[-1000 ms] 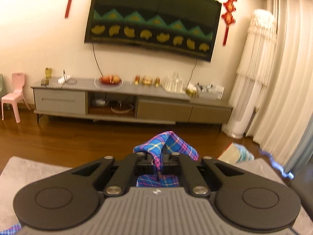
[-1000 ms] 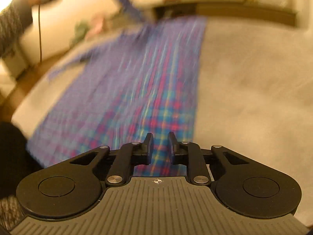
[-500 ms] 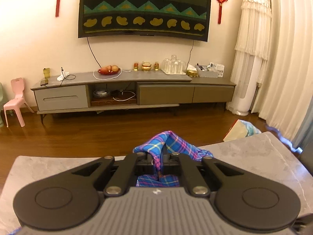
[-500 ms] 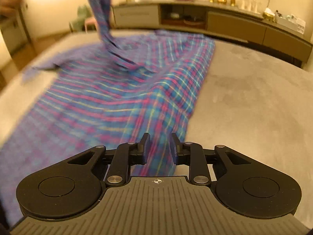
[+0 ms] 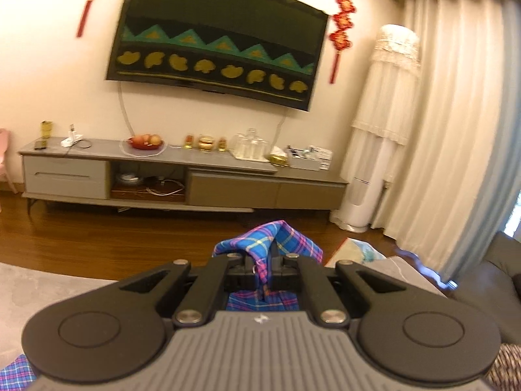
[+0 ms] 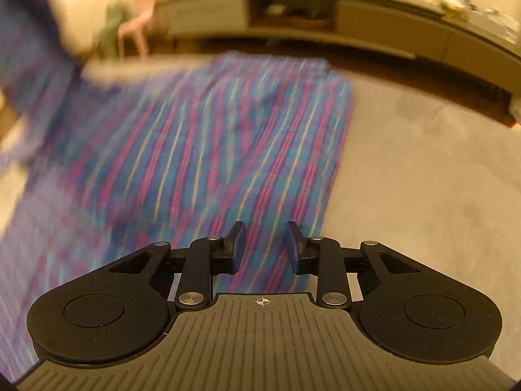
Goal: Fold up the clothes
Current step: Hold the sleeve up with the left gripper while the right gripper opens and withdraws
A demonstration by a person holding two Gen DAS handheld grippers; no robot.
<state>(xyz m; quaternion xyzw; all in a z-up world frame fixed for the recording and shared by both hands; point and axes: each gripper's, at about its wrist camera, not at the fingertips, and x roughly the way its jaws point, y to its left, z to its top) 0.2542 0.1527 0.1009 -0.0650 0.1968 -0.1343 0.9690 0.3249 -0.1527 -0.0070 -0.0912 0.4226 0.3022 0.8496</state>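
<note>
A blue, pink and yellow plaid garment [image 6: 208,150] lies spread across the grey tabletop [image 6: 423,176] in the right wrist view, which is blurred. One part of it rises off the table at the far left [image 6: 29,49]. My right gripper [image 6: 264,242] hovers above the garment near its right edge; its jaws are opening, with nothing between them. In the left wrist view my left gripper [image 5: 264,265] is shut on a bunched fold of the same plaid cloth [image 5: 257,247], held up above the table.
A long TV cabinet [image 5: 182,176] with a fruit bowl and glasses stands across the wooden floor, under a wall screen [image 5: 215,42]. Curtains [image 5: 456,130] hang at the right. A dark sofa [image 5: 488,277] is at the right edge. A pink chair [image 6: 136,22] stands at the back left.
My right gripper has swept sideways over the garment toward its right edge and its jaws have widened. My left gripper has kept its hold on the cloth while its view shifted a little.
</note>
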